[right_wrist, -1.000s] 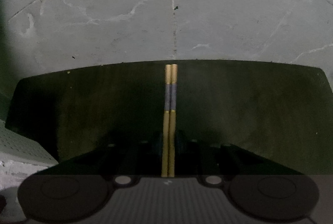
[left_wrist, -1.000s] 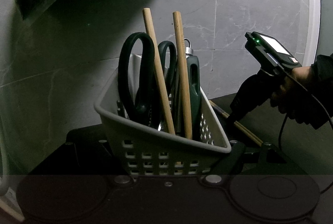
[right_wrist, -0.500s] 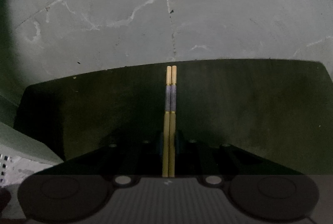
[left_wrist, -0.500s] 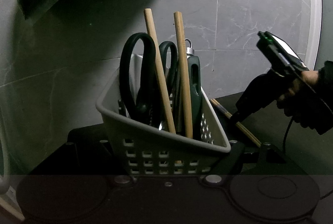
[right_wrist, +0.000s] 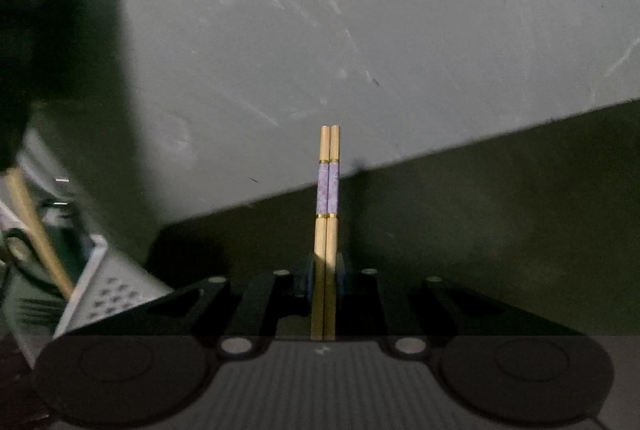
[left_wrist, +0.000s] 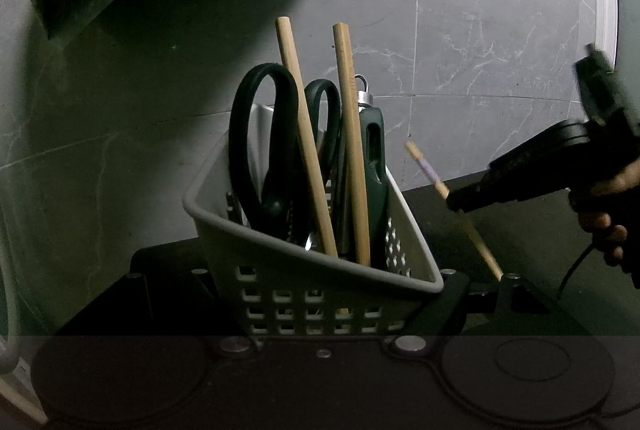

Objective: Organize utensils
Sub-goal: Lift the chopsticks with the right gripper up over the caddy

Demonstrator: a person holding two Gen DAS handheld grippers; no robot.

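Two chopsticks clamped in right gripper, best tilted steeper before dropping into caddy clasped by left gripper.

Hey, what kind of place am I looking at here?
Probably a kitchen or dining corner at home: a perforated utensil caddy holding scissors, on a dark tabletop against marbled grey wall tiles, with a pair of chopsticks nearby.
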